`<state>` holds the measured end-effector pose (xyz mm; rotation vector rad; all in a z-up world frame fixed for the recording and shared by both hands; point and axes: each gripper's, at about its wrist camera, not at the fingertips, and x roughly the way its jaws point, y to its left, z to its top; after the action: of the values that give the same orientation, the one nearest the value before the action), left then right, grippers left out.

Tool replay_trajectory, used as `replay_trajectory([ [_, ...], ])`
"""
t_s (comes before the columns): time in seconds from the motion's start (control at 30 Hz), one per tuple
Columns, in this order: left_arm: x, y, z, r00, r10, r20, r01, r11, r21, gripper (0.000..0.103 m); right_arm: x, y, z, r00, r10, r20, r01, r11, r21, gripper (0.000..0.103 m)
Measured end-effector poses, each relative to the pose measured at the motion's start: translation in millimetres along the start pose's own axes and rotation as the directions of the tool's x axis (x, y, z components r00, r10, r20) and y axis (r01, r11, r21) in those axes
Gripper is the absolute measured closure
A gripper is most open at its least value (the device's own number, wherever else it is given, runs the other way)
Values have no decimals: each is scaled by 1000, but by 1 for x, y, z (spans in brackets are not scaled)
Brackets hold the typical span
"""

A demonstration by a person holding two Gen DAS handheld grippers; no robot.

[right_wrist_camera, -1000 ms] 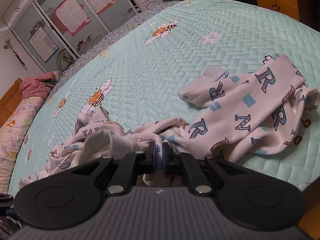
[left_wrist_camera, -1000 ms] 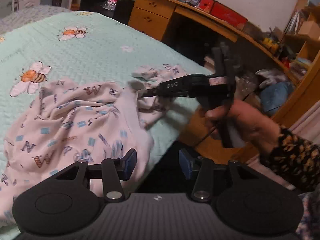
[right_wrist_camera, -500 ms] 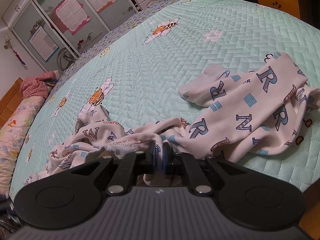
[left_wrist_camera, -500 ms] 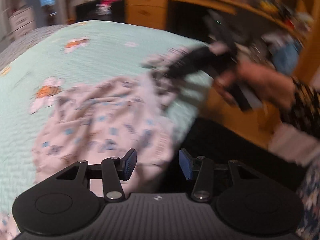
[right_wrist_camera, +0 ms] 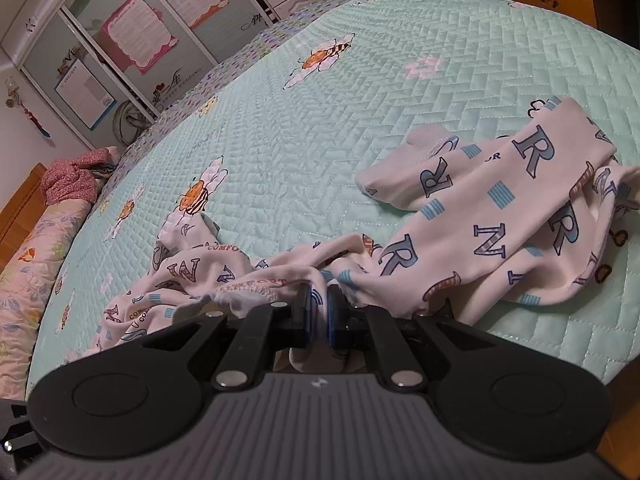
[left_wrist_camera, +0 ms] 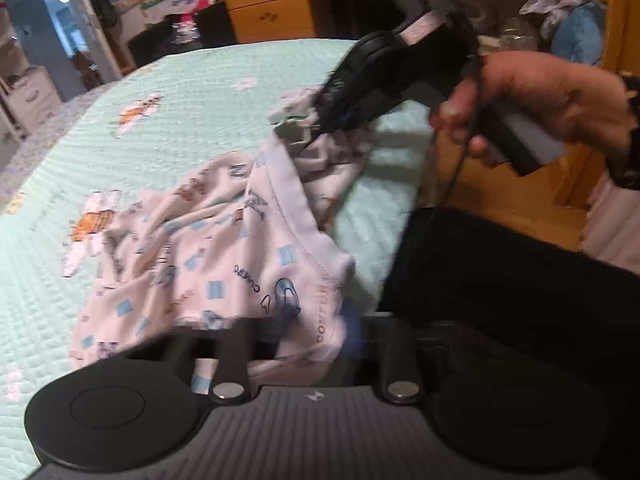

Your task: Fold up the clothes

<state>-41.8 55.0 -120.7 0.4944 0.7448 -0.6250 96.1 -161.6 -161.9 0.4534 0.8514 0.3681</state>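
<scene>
Two grippers clamp a letter-print garment on a quilted bed.
Right gripper and left gripper, jaws narrow, each pinch its near edge.

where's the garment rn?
Crumpled on the green quilt near the bed's edge: the garment fills the right wrist view's lower half, its hem pinched by the right gripper; in the left view it lies lower-left.
</scene>
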Motion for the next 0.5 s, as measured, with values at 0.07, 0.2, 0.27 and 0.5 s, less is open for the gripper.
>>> replay_trajectory([
  [0.07, -11, 14, 2, 997, 41, 68, -36, 996, -84, 99, 0, 0, 1, 1000, 3, -2, -3, 1000, 3, 94],
  [0.2, -42, 85, -4, 978, 47, 205, 57, 878, -474, 99, 1, 1, 4, 1000, 14, -17, -14, 1000, -9, 93],
  [0.27, -48, 121, -16, 968, 36, 248, 136, 757, -639, 99, 2, 5, 8, 999, 38, -30, -39, 998, -50, 86],
  [0.5, -35, 162, -46, 969, 40, 242, 181, 551, -815, 99, -13, 40, 7, 998, 53, 20, -41, 917, -396, 65],
])
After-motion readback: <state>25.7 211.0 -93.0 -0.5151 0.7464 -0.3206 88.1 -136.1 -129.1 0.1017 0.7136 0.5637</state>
